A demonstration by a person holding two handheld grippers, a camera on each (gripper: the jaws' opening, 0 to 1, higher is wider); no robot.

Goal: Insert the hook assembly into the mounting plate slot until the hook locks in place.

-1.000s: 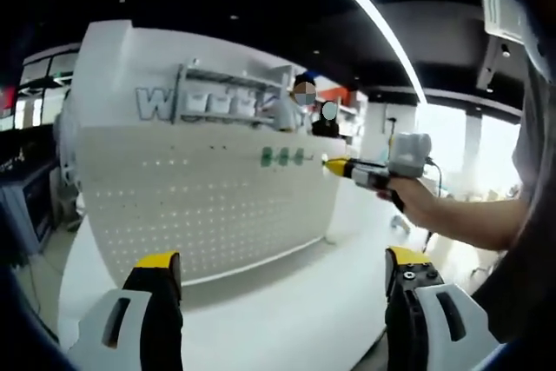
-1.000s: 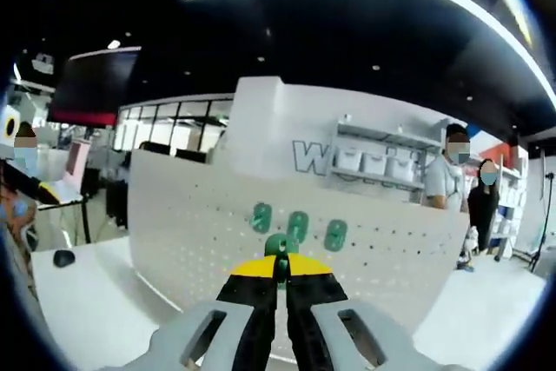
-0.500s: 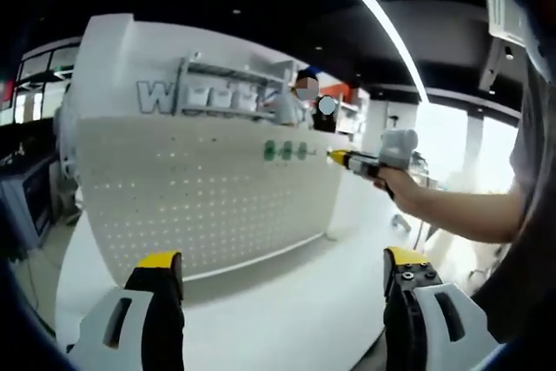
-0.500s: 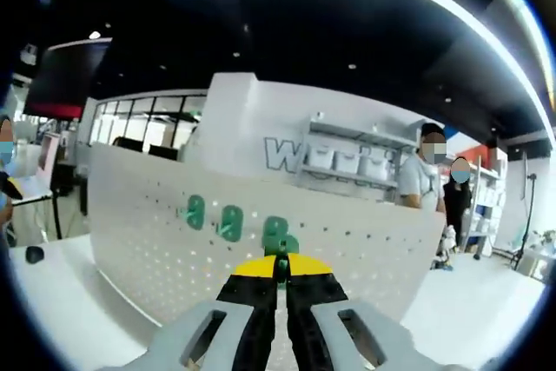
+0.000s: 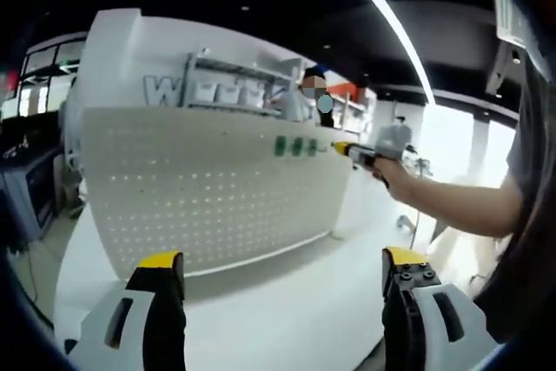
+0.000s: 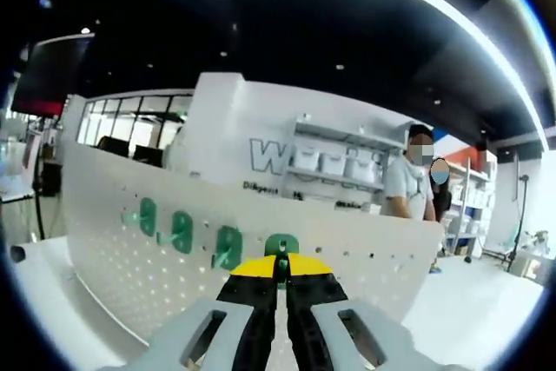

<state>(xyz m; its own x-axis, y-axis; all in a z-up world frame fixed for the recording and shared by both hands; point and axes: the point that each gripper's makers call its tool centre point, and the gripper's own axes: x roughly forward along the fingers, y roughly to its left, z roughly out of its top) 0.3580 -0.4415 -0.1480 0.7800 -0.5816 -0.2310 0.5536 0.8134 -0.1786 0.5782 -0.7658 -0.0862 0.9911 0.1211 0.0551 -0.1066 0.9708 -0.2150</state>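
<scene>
A white perforated mounting plate [image 5: 200, 193] stands upright on the white table [image 5: 287, 319]. Three green hooks [image 5: 295, 146] hang near its top right. In the right gripper view those hooks [image 6: 181, 228] sit in a row to the left on the plate [image 6: 365, 271]. My right gripper [image 6: 280, 268] is shut on a fourth green hook [image 6: 281, 245], held against the plate just right of the row; whether it sits in a slot is hidden. The left gripper view has that right gripper [image 5: 345, 149] in a person's hand at the plate's top edge. My left gripper [image 5: 280, 268] hangs open, low over the table.
Two people [image 6: 408, 184] stand behind the plate by a white wall with shelves [image 6: 334, 162]. The holder's forearm [image 5: 452, 206] crosses the right side of the left gripper view. Desks and windows lie far left [image 6: 113, 141].
My right gripper has carried the green hook rightward along the plate, past the three mounted hooks, and closer to the plate. The left gripper has barely moved.
</scene>
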